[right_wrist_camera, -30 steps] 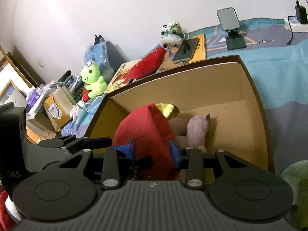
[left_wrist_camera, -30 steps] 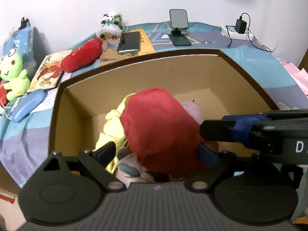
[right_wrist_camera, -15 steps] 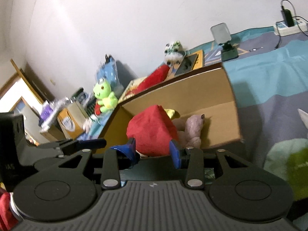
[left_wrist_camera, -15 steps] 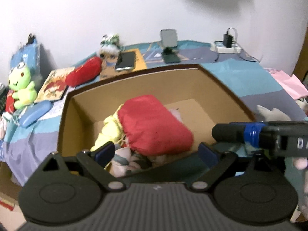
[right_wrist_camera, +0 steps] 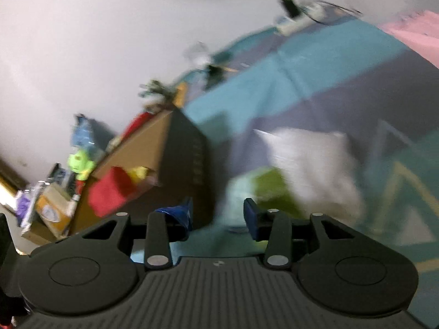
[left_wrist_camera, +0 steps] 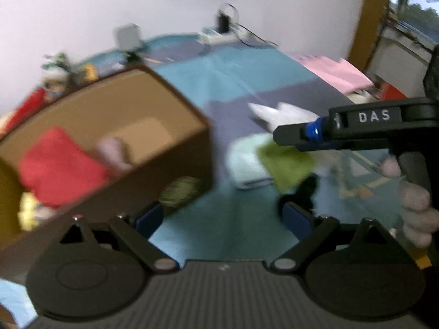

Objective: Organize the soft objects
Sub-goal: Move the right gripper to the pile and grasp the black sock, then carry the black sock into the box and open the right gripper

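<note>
Teal-and-grey bedcover (left_wrist_camera: 236, 71), white wall (left_wrist_camera: 82, 8) behind.

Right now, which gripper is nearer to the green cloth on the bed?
Probably right. The right gripper, jaws opening and empty, has the green cloth just beyond its fingertips. The left gripper is open, farther back, beside the cardboard box.

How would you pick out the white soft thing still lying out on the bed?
Start at the cardboard box on the patterned bedspread. Beside it lies a small pile; the white plush is the pale one, behind the green cloth.
</note>
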The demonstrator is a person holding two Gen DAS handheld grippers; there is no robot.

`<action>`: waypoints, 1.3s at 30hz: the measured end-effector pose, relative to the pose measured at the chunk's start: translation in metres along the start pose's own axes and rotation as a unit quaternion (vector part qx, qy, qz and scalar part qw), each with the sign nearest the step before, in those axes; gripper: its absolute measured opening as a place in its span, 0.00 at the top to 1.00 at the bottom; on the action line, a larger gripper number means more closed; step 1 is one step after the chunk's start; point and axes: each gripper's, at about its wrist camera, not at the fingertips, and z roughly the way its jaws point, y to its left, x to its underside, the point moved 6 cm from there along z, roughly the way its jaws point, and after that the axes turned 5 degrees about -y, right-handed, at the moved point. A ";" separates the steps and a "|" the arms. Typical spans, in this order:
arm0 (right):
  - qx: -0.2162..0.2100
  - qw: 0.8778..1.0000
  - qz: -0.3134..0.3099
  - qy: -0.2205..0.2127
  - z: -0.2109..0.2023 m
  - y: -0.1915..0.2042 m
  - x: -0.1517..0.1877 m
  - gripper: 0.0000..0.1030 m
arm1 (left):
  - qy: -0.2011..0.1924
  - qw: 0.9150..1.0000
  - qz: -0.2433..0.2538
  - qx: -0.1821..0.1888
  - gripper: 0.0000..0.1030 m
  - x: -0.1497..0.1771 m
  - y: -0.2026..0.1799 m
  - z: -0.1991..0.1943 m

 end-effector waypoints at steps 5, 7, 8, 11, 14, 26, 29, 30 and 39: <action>0.020 0.997 0.042 0.054 0.001 -0.041 0.010 0.75 | 0.029 0.998 0.006 0.051 0.09 0.002 -0.035 0.037; 0.020 0.996 0.038 0.082 0.004 -0.046 0.017 0.75 | 0.040 0.997 0.012 0.058 0.09 0.003 -0.046 0.051; 0.021 0.995 0.031 0.090 0.006 -0.049 0.018 0.75 | 0.044 0.997 0.016 0.059 0.09 0.002 -0.052 0.058; 0.014 0.993 0.030 0.111 0.011 -0.054 0.022 0.75 | 0.049 0.996 0.023 0.068 0.10 0.004 -0.064 0.071; 0.002 0.990 0.049 0.132 0.018 -0.064 0.026 0.75 | 0.053 0.995 0.013 0.089 0.45 0.004 -0.069 0.081; -0.065 0.983 0.024 0.167 0.037 -0.032 0.032 0.79 | 0.050 0.990 -0.050 0.118 0.83 0.011 -0.044 0.063; -0.090 0.982 -0.006 0.164 0.038 -0.010 0.033 0.80 | 0.039 0.991 -0.059 0.112 0.83 0.011 -0.030 0.045; -0.100 0.982 -0.017 0.161 0.038 -0.001 0.033 0.80 | 0.033 0.992 -0.064 0.108 0.83 0.011 -0.024 0.037; -0.191 0.975 -0.054 0.101 0.037 0.080 0.006 0.80 | -0.055 0.991 -0.089 0.079 0.83 -0.017 0.027 -0.032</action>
